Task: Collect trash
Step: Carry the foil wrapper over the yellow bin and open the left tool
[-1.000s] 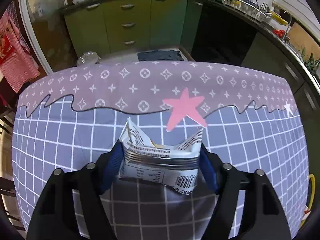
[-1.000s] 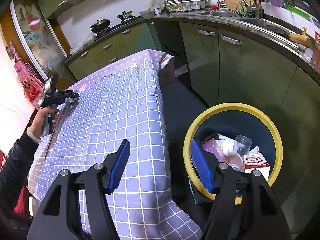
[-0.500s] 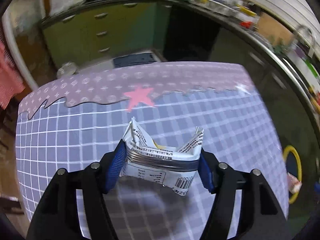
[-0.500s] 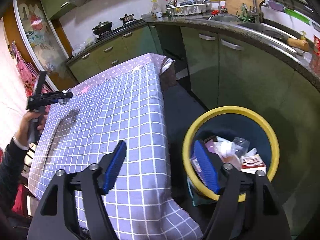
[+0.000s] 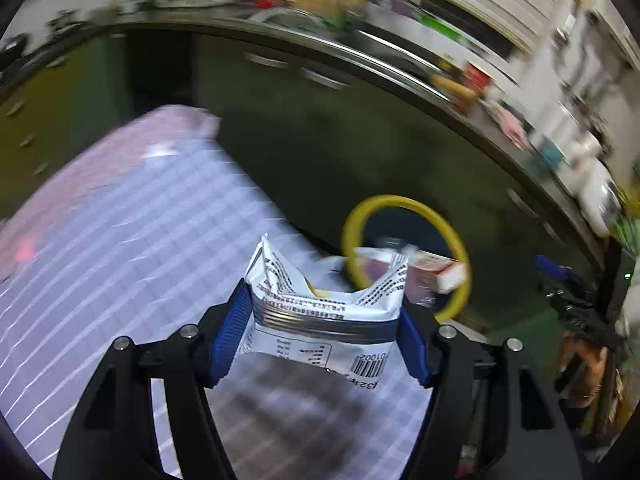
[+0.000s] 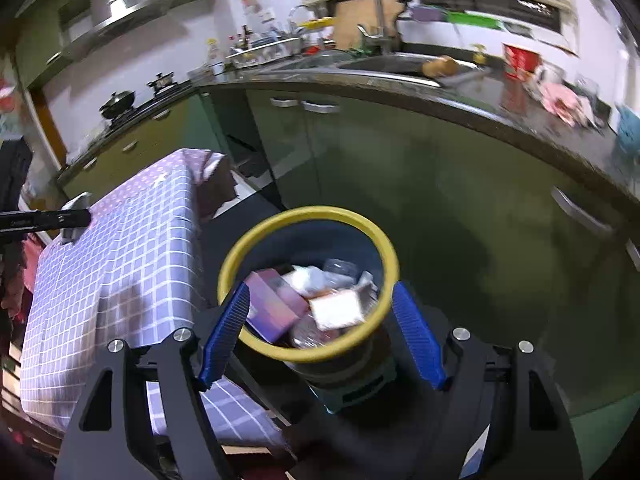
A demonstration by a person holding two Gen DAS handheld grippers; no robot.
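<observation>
My left gripper (image 5: 322,304) is shut on a white printed snack wrapper (image 5: 324,320) and holds it in the air above the right part of the checked tablecloth (image 5: 120,240). Past the table's edge, a yellow-rimmed bin (image 5: 452,236) stands on the floor. My right gripper (image 6: 322,292) hangs open over that bin (image 6: 304,213) with nothing between its blue fingers (image 6: 224,332). Inside the bin lie a purple box (image 6: 272,304), a white carton (image 6: 336,310) and other trash. In the right wrist view the held wrapper (image 6: 75,210) shows at the far left over the table (image 6: 120,248).
Green cabinets (image 6: 440,168) under a dark counter (image 6: 500,108) curve around behind the bin, with a sink and tap (image 6: 384,12) above. The bin stands on dark floor between the table's end and the cabinets. A hand (image 5: 584,364) holds the right gripper at the right edge.
The left gripper has swung right with the wrapper, from the star-patterned far end toward the bin side. The right gripper has moved from the table's edge to over the bin, and its jaws have widened.
</observation>
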